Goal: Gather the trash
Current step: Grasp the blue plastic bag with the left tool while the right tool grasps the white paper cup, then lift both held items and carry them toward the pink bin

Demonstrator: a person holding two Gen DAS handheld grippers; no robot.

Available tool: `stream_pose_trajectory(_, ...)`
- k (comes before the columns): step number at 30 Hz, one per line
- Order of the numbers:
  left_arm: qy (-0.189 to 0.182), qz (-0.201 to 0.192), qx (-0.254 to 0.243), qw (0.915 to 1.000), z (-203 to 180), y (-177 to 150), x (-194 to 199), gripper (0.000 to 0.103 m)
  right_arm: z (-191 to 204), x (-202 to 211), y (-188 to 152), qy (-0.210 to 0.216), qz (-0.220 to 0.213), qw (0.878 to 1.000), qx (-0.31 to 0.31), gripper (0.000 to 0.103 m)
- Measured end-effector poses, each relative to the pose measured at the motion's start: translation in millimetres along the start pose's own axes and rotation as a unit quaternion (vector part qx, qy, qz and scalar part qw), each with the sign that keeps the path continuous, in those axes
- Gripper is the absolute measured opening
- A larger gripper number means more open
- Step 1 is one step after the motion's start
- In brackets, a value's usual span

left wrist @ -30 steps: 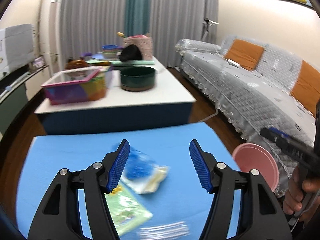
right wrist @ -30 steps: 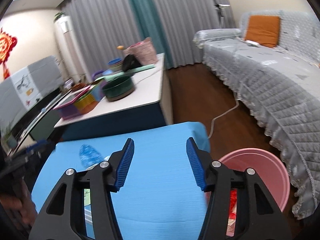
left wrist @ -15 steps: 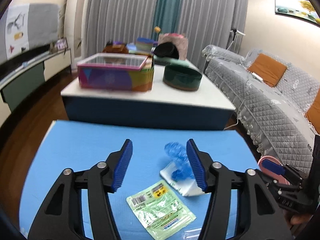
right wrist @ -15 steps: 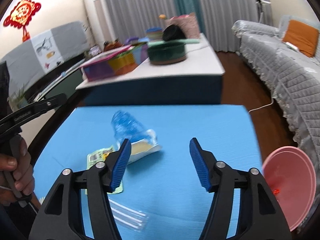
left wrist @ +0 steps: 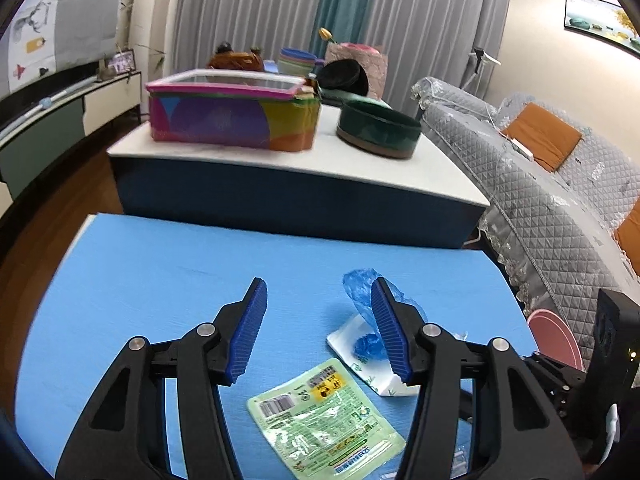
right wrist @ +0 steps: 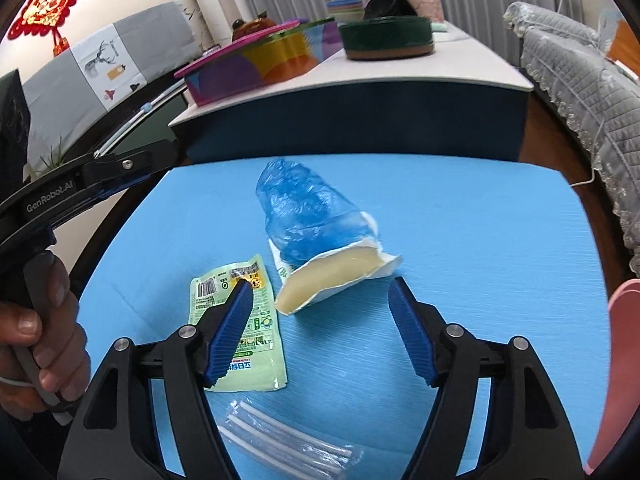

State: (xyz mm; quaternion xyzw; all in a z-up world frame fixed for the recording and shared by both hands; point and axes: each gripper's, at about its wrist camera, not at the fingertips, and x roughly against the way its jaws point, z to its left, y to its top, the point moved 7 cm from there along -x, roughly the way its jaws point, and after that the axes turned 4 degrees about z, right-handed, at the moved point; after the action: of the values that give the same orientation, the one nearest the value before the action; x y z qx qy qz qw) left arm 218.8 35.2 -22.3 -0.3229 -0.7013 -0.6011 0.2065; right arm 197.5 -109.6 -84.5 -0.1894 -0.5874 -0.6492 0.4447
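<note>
Trash lies on a blue mat (right wrist: 480, 248). A crumpled blue plastic bag (right wrist: 308, 212) sticks out of a white torn packet (right wrist: 332, 276); both show in the left wrist view (left wrist: 362, 288). A green flat wrapper (right wrist: 240, 320) lies left of the packet, also in the left wrist view (left wrist: 324, 420). A clear plastic sleeve (right wrist: 288, 440) lies nearest. My right gripper (right wrist: 320, 332) is open and empty, just short of the packet. My left gripper (left wrist: 316, 332) is open and empty above the mat, the packet behind its right finger. A pink bin (right wrist: 624, 360) stands at the mat's right.
Behind the mat is a low white table (left wrist: 280, 160) with a colourful box (left wrist: 232, 116) and a dark green bowl (left wrist: 378, 132). A grey covered sofa (left wrist: 560, 184) runs along the right. A TV stand (left wrist: 48, 120) is at the left.
Both grippers swung left and lowered toward the mat. The right gripper came closer to the packet and blue bag. The pink bin slid to the right edge of both views.
</note>
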Motion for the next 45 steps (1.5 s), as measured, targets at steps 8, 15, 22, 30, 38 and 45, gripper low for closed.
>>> stream_pose_trajectory(8,-0.063,0.058,0.005,0.9963,-26,-16,-43,0.053,-10,-12,2,0.004,0.019,1.0,-0.019,0.069)
stream_pose_trajectory(15,-0.077,0.09,0.004,0.993,-35,-31,-73,0.026,-19,-14,4,0.002,0.022,0.999,-0.024,0.055)
stream_pose_trajectory(22,-0.063,0.075,-0.025,0.9949,-39,-27,-65,0.002,-27,-16,1,-0.013,0.029,0.999,-0.021,0.021)
stream_pose_trajectory(30,-0.046,0.04,-0.041,0.9973,-35,-16,-42,0.002,-33,-3,4,-0.043,0.008,0.999,-0.012,0.011)
stream_pose_trajectory(38,-0.041,0.018,-0.045,0.998,-34,-11,-22,0.002,-48,18,4,-0.07,-0.014,0.997,-0.013,0.011)
stream_pose_trajectory(45,-0.039,0.005,-0.054,0.9977,-41,-12,-8,0.002,-63,43,3,-0.099,-0.039,0.994,-0.021,0.011)
